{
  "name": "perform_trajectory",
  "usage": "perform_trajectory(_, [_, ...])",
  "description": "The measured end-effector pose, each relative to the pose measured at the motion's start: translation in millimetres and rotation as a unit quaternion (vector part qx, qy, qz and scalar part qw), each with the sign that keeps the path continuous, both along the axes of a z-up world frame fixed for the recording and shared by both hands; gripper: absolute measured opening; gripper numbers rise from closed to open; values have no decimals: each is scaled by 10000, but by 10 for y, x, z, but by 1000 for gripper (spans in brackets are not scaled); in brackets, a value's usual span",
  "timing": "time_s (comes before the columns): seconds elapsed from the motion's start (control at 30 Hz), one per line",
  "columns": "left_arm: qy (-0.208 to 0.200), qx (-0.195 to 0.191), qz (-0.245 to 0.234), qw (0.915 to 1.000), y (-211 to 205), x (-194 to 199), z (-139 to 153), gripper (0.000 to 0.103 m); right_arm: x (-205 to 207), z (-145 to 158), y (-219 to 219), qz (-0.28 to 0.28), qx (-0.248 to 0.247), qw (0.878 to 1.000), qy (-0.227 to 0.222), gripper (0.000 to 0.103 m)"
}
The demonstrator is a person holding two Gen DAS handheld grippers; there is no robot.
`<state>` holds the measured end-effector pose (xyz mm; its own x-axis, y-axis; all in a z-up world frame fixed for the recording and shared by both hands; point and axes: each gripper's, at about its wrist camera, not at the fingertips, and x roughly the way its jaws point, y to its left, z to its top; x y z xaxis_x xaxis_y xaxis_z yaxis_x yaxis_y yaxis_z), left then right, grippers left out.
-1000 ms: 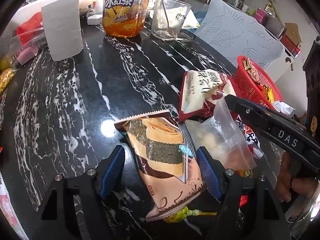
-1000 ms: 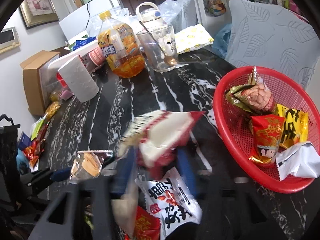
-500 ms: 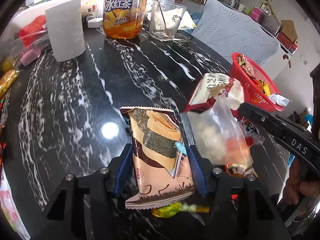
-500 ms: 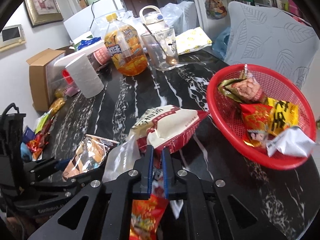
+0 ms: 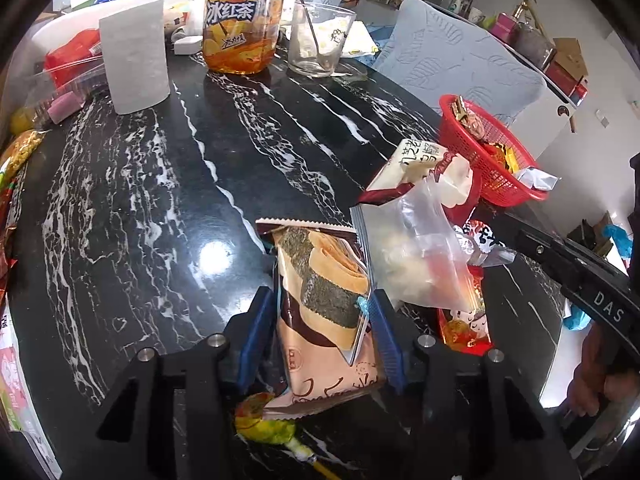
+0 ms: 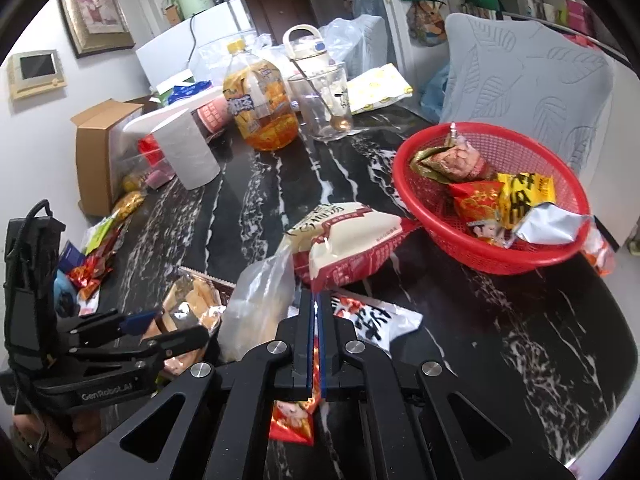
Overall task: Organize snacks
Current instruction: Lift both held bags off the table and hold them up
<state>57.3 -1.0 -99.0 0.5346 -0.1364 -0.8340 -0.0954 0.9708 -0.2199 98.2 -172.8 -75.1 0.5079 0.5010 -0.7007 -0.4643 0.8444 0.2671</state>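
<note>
My left gripper (image 5: 322,320) is shut on a seaweed-roll snack pack (image 5: 324,304), its blue pads pressing both sides. It also shows in the right wrist view (image 6: 192,300). My right gripper (image 6: 315,300) is shut on the corner of a red-and-white snack bag (image 6: 344,240), which hangs in front of the red basket (image 6: 540,256). The same bag shows in the left wrist view (image 5: 416,168). A clear plastic bag (image 5: 416,256) lies between the two grippers. The basket holds several snack packs.
On the black marble table (image 5: 160,200) stand a paper roll (image 5: 134,56), an iced tea bottle (image 5: 240,20) and a glass with a spoon (image 5: 320,36). Loose snacks lie at the left edge (image 6: 96,264). A grey chair (image 6: 528,92) stands behind the basket.
My left gripper has closed on the seaweed-roll pack. My right gripper has closed on the red-and-white bag and holds it steady near the basket.
</note>
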Motion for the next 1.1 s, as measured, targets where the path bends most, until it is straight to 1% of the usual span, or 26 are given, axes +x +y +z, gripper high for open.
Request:
perform_trajectory(0.03, [31, -28, -32, 10000, -9, 12, -13, 49, 9, -9, -9, -65, -41, 10000, 36, 27])
perform_trajectory(0.07, [79, -63, -68, 9999, -15, 32, -29, 49, 19, -19, -15, -105, -66, 9999, 69, 42])
perform_trajectory(0.1, [112, -118, -86, 9998, -17, 55, -48, 49, 53, -43, -28, -206, -86, 9996, 164, 69])
perform_trajectory(0.13, [144, -161, -82, 9997, -10, 68, -60, 49, 63, -52, -49, -249, -37, 9995, 202, 72])
perform_trajectory(0.2, [158, -199, -104, 9996, -5, 89, -69, 49, 110, -64, -82, -284, 173, 9990, 288, 72])
perform_trajectory(0.27, [165, -124, -136, 9997, -20, 106, -64, 54, 161, -77, -66, -283, 155, 9989, 351, 72])
perform_trajectory(0.37, [131, -48, -120, 9998, -13, 128, -66, 56, 256, -92, -3, -253, 68, 9989, 376, 72])
perform_trajectory(0.5, [48, -68, 133, 9999, 143, 139, -64, 56, 418, -120, 100, -163, 58, 9988, 468, 72])
perform_trajectory(0.63, [13, -74, 510, 9987, 398, 133, -54, 56, 592, -149, 236, -191, -124, 9983, 542, 72])
perform_trajectory(0.67, [-12, -46, 579, 9983, 446, 123, -47, 56, 614, -149, 258, -188, -149, 9983, 538, 72])
perform_trajectory(0.73, [-93, 43, 701, 9975, 532, 96, -19, 56, 691, -145, 359, -133, -216, 9982, 537, 78])
perform_trajectory(0.77, [-145, 90, 756, 9970, 564, 81, 4, 56, 717, -144, 408, -104, -259, 9982, 530, 79])
perform_trajectory(0.87, [-231, 196, 860, 9958, 625, 54, 50, 56, 777, -141, 583, 50, -424, 9980, 459, 79])
perform_trajectory(0.93, [-212, 124, 935, 9953, 692, 34, 49, 56, 802, -148, 690, 171, -533, 9975, 426, 83])
perform_trajectory(1.0, [-178, -61, 961, 9952, 741, 26, 30, 56, 842, -164, 834, 299, -692, 9964, 400, 91])
perform_trajectory(1.1, [-49, -322, 944, 9950, 762, 42, -14, 56, 887, -190, 976, 398, -875, 9948, 345, 92])
